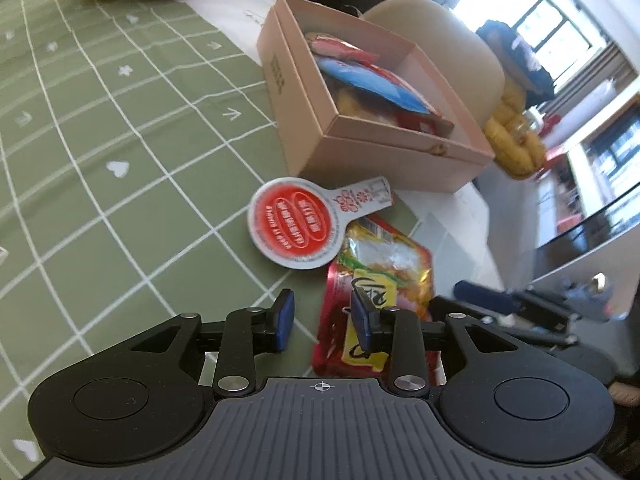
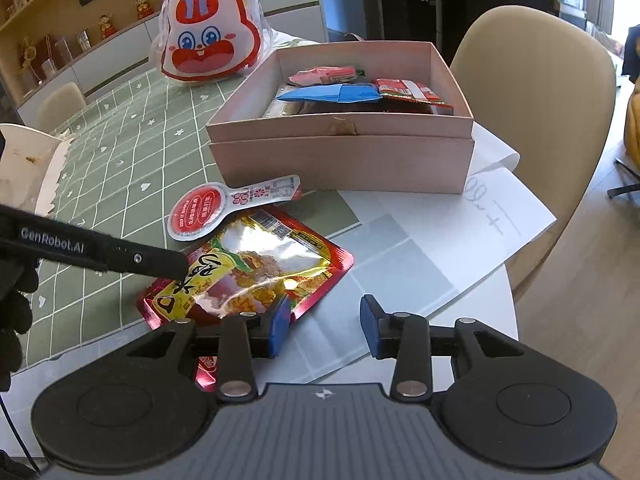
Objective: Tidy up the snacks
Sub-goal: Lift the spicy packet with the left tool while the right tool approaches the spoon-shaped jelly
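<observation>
A red and yellow foil snack packet [image 1: 386, 268] [image 2: 256, 268] lies flat at the tablecloth's edge. My left gripper [image 1: 324, 320] hovers over its left end, open, with one pad above the packet and the other above the cloth. In the right wrist view one of its black fingers [image 2: 132, 258] reaches over the packet. My right gripper [image 2: 325, 325] is open at the packet's near right corner, its left pad over the foil edge. A round red-lidded cup with a tab [image 1: 292, 224] [image 2: 196, 210] lies just beyond. The pink box [image 1: 304, 120] [image 2: 340, 160] behind it holds several snack packets.
A rabbit-face bag [image 2: 208, 32] sits far back on the green checked cloth [image 1: 100, 120]. White paper [image 2: 480, 216] lies under and right of the box. A beige chair [image 2: 532, 120] stands past the table edge. A torn white carton [image 2: 48, 172] is at left, beside a gloved hand [image 2: 12, 300].
</observation>
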Demonstrator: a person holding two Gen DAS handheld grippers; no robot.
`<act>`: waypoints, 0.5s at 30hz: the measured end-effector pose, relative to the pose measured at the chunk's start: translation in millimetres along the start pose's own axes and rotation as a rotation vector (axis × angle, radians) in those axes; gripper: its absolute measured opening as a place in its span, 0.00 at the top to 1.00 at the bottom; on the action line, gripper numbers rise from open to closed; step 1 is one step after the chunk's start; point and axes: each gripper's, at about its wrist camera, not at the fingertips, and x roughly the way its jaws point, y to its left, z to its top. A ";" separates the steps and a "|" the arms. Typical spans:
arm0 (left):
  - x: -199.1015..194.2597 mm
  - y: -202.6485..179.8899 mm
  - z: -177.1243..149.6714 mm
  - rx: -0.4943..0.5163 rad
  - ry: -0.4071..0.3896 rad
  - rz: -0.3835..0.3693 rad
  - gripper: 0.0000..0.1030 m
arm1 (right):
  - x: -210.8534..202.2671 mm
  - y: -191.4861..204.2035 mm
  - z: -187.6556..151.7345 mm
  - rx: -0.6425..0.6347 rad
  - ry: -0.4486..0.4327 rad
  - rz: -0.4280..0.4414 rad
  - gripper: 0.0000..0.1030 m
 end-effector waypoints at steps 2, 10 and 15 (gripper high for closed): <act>5.1 5.8 0.8 -0.043 0.011 -0.063 0.66 | 0.5 0.3 -1.5 -0.011 -0.008 -0.007 0.63; 12.4 -6.9 -0.2 -0.035 0.020 -0.111 0.63 | 0.2 9.7 -8.2 -0.076 -0.031 -0.050 0.62; -17.0 -35.3 -0.6 0.052 0.028 -0.189 0.64 | -1.5 14.0 -10.8 -0.091 -0.032 -0.043 0.62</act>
